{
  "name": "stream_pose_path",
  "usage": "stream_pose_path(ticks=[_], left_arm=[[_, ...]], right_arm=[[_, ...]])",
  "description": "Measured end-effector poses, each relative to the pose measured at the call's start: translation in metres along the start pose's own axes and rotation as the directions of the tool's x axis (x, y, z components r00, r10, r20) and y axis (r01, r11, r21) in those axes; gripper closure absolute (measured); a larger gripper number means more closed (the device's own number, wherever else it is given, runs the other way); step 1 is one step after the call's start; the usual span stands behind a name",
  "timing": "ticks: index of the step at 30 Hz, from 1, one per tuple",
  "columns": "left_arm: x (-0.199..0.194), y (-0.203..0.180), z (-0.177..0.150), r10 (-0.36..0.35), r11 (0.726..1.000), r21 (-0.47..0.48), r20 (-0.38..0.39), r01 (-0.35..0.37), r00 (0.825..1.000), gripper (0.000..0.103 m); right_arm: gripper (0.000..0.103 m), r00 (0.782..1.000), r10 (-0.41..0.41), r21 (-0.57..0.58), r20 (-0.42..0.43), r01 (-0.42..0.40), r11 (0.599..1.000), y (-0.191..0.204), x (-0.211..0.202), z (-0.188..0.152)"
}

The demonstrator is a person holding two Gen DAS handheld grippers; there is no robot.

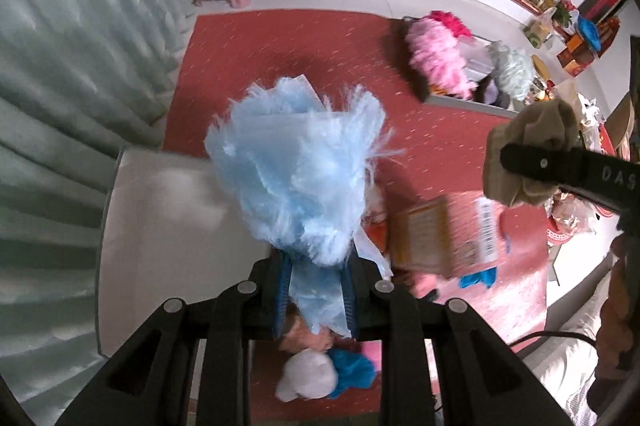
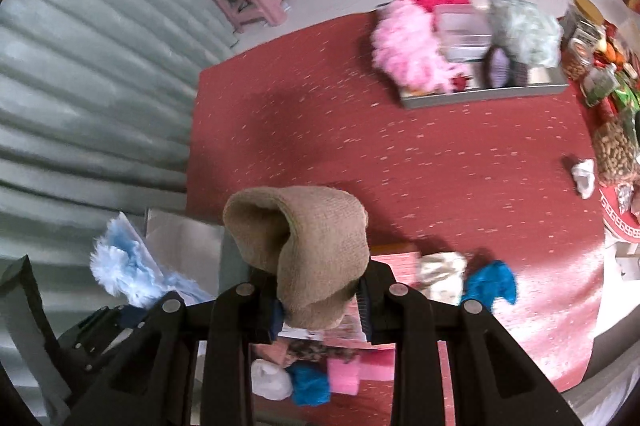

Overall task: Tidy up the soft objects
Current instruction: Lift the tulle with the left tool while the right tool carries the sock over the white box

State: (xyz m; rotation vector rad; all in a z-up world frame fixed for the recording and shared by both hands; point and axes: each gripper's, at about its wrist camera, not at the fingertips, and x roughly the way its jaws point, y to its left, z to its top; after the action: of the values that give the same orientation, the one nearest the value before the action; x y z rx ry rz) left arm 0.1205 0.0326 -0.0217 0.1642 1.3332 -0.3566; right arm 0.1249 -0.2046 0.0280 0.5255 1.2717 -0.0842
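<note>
**Ana:** Nearest our left lens, the left claw (image 1: 314,290) is clamped on the neck of a fluffy blue duster (image 1: 296,162) in its clear wrapper. The blue pads press the wrapper from both sides, so the head stands out ahead of the fingers, above the red mat (image 1: 288,66).

**Ben:** We pinch the thin wrapped end, we judge, because the fluff would give the pads nothing firm. Below it, still on the mat, lie a white bundle (image 1: 306,378) and a blue cloth (image 1: 354,366).

**Ana:** Further right, our right claw (image 2: 320,294) is closed on a tan knitted sock (image 2: 308,246). Its jaws stand slightly apart only because the folded knit fills the gap, and the cuff flops open above them.

**Ben:** So each claw carries one soft item, both well clear of the mat.

**Ana:** Far right sits the grey tray (image 2: 480,94), already holding a pink duster (image 2: 412,46), a deep pink one behind it and a pale green one (image 2: 524,26). We take that as the collecting place, hence the likely drop-off for both items.

**Ben:** Another blue cloth (image 2: 490,284) and a crumpled white scrap (image 2: 584,176) remain loose on the mat.
</note>
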Motion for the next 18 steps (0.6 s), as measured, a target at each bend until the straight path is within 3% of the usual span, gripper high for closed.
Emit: stream_pose_path(ticks=[11,18], left_arm=[[0.011,0.083,-0.001,-0.018,0.993,-0.12,-0.001,0.017,1.0,0.078],[0.018,0.131,-0.02,0.01,0.987,-0.158,-0.039,-0.016,0.999,0.078]], right_arm=[[0.073,0.996,-0.073,-0.087,-0.056,0.068,0.994,0.072,0.034,0.001],[0.073,0.992,-0.04,-0.182,-0.122,0.018,0.983,0.135,0.067,-0.014]])
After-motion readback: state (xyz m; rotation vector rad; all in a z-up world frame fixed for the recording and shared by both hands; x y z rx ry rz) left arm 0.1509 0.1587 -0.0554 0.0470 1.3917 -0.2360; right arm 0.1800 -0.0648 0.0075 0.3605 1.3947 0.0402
